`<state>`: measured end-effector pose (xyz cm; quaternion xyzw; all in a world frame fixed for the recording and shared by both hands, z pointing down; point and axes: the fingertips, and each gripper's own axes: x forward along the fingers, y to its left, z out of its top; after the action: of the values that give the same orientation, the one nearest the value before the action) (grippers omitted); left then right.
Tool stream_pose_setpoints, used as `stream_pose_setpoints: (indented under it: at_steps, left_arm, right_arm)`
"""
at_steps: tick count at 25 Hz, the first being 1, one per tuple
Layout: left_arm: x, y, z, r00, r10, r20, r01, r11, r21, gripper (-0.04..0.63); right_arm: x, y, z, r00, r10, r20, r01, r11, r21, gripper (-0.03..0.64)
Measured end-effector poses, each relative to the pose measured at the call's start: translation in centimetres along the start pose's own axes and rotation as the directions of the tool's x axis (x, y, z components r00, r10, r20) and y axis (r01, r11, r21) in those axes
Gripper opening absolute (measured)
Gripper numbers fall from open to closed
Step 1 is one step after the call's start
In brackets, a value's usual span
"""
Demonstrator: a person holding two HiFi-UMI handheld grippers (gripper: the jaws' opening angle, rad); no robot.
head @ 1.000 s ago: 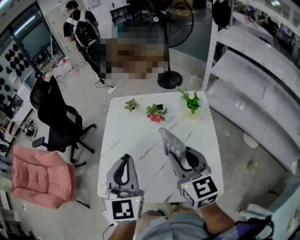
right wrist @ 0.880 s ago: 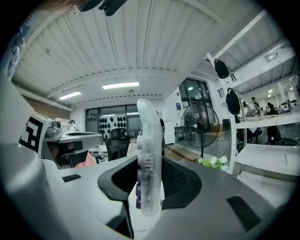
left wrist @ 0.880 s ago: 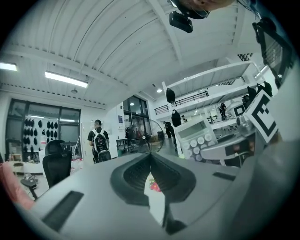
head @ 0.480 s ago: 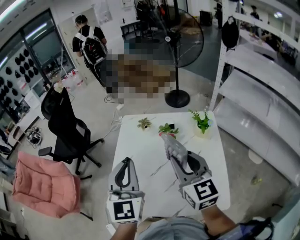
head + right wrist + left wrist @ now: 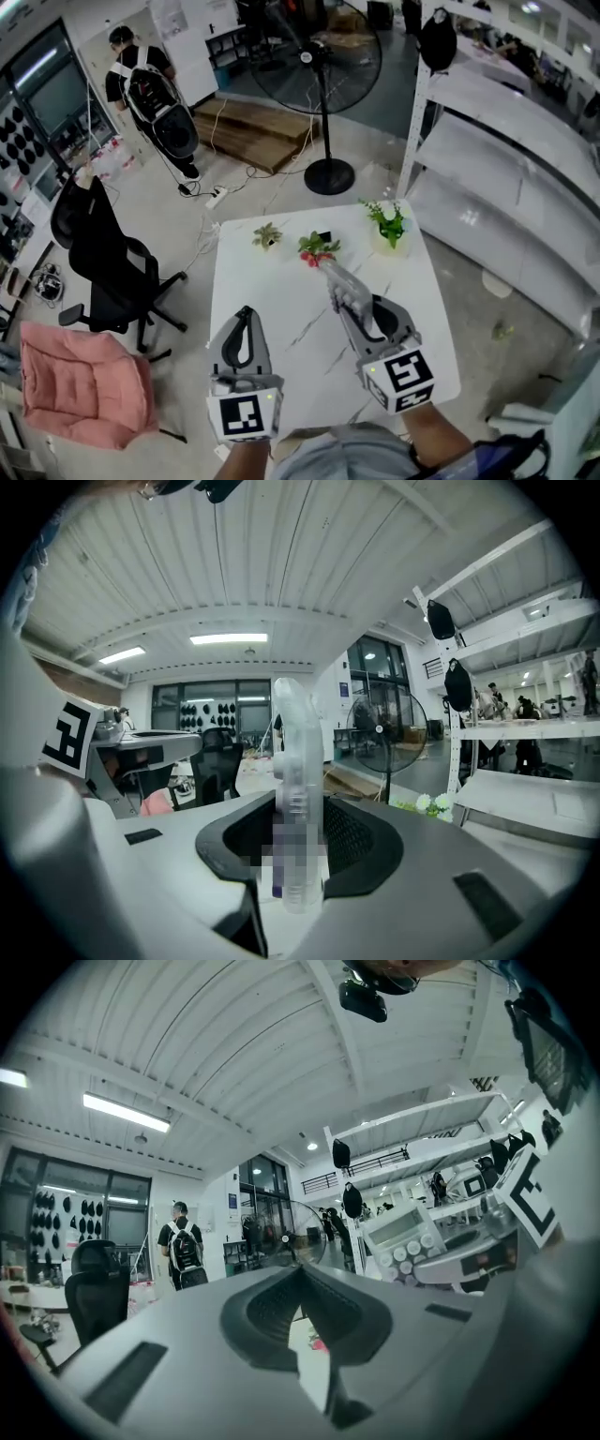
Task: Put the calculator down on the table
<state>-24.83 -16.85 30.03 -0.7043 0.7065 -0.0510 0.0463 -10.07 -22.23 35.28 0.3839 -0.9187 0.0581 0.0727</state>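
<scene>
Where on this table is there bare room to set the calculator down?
The table is bare between the left tongs and the far edge, and along its right side beside the right tongs, shut on the calculator. Crowded only along that edge: succulent, pink flowers, green plant.

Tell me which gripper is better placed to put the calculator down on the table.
Right: the right gripper grips the calculator over the white table; the left gripper is shut and empty.
</scene>
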Motion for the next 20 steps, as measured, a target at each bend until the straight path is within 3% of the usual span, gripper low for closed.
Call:
stream_pose_setpoints:
  at_steps: [9,20]
  left_arm:
    - [1.7,-2.0,-3.1,0.995,-0.072,-0.067,0.071,0.997,-0.026,0.008]
    - [2.9,-3.7,-6.6,0.979,-0.126,-0.161,0.122,0.992,-0.031,0.008]
  right_arm:
    - [-0.5,-2.3,-5.4,0.991,-0.067,-0.113,0.073,0.996,0.048,0.144]
    - [-0.6,-3.5,-12.7,0.962,-0.093,-0.258,0.126,0.985,0.118,0.144]
